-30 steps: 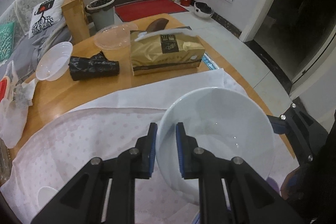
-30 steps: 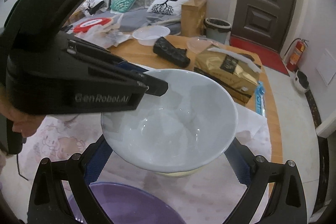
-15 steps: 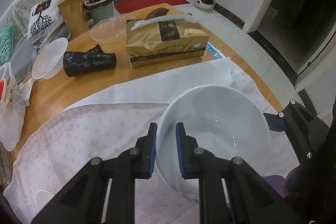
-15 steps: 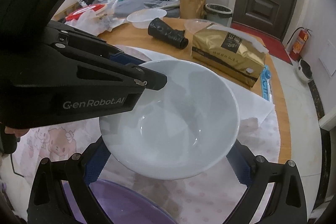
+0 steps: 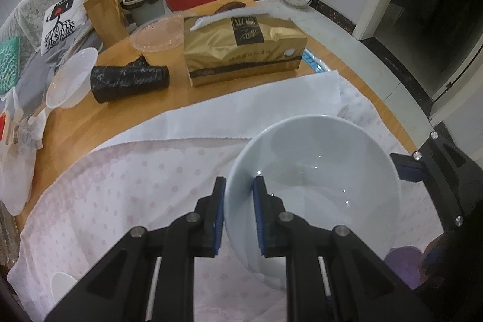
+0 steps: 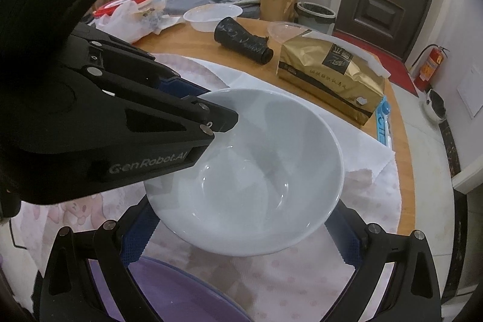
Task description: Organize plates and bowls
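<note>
A white ceramic bowl [image 5: 317, 177] is held above the pink dotted cloth. My left gripper [image 5: 238, 201] is shut on the bowl's near rim, one finger inside and one outside. In the right wrist view the bowl [image 6: 256, 165] hangs between my right gripper's wide-open fingers [image 6: 135, 234], which sit under and beside it, apart from it. My right gripper [image 6: 241, 240] holds nothing. A purple plate [image 6: 169, 291] lies on the cloth below the bowl; it also shows in the left wrist view [image 5: 404, 264]. The bowl's base is hidden.
On the wooden table [image 5: 126, 113] stand a gold tissue pack [image 5: 241, 47], a black roll [image 5: 129, 79], a clear plastic bowl [image 5: 72, 77], a clear lid [image 5: 160, 33] and plastic bags [image 5: 15, 159] at the left edge. A small white item [image 5: 62, 285] lies near left.
The bowl, in my left gripper, has moved down and a little toward the table's far side. The right gripper stays open under it.
</note>
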Available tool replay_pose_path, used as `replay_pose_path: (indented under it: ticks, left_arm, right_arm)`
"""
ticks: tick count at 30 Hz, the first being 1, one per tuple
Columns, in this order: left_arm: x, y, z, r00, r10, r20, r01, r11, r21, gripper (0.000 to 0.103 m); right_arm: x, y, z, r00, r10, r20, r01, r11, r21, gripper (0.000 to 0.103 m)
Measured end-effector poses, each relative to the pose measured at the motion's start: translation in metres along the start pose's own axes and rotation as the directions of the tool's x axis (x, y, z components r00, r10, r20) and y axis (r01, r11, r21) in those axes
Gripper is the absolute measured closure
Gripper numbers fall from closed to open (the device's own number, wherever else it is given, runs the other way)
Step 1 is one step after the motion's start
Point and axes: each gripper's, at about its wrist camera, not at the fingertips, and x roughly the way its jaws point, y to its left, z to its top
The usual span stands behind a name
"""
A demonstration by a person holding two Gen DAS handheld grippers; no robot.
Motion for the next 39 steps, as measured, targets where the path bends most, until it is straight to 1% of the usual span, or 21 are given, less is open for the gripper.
replay_pose_path:
  ticks: [15, 20, 23, 26, 28, 30, 34, 35, 39]
  left_arm:
    - [0.006, 0.000, -0.006, 1.000, 0.001, -0.008, -0.001, 1.000, -0.003, 0.088]
    - [0.003, -0.003, -0.007, 1.000, 0.023, -0.010, -0.023, 1.000, 0.012, 0.087]
    - [-0.005, 0.000, -0.009, 1.000, 0.004, 0.000, -0.004, 1.000, 0.000, 0.085]
    - [-0.019, 0.006, -0.011, 1.000, 0.002, 0.024, -0.002, 1.000, -0.020, 0.083]
    - [-0.031, 0.013, -0.014, 0.999, 0.000, 0.045, 0.001, 0.999, -0.034, 0.079]
    - [-0.044, 0.020, -0.018, 0.998, 0.001, 0.065, 0.002, 0.999, -0.043, 0.078]
    - [-0.070, 0.038, -0.031, 0.995, 0.032, 0.096, -0.027, 0.998, -0.056, 0.076]
    - [-0.075, 0.043, -0.035, 0.994, 0.038, 0.102, -0.032, 0.998, -0.062, 0.075]
    - [-0.093, 0.071, -0.055, 0.991, 0.070, 0.116, -0.059, 0.994, -0.094, 0.074]
  right_arm:
    - [0.003, 0.005, 0.001, 0.998, -0.029, -0.052, 0.028, 0.999, -0.029, 0.002]
    - [0.003, 0.004, 0.001, 0.997, -0.028, -0.069, 0.027, 1.000, -0.014, 0.002]
    - [-0.002, 0.004, 0.000, 0.997, -0.033, -0.068, 0.032, 0.999, -0.011, 0.002]
    - [-0.013, 0.008, 0.002, 0.997, -0.057, -0.049, 0.056, 0.998, -0.022, 0.003]
    - [-0.022, 0.013, 0.005, 0.998, -0.052, -0.029, 0.051, 0.998, -0.025, 0.004]
    - [-0.030, 0.022, 0.008, 0.999, -0.052, -0.006, 0.052, 0.998, -0.038, 0.004]
    - [-0.043, 0.052, 0.015, 0.998, -0.039, 0.047, 0.043, 0.995, -0.085, 0.003]
    - [-0.044, 0.059, 0.017, 0.998, -0.033, 0.056, 0.039, 0.995, -0.094, 0.001]
    - [-0.046, 0.094, 0.023, 0.996, -0.023, 0.087, 0.035, 0.990, -0.139, 0.001]
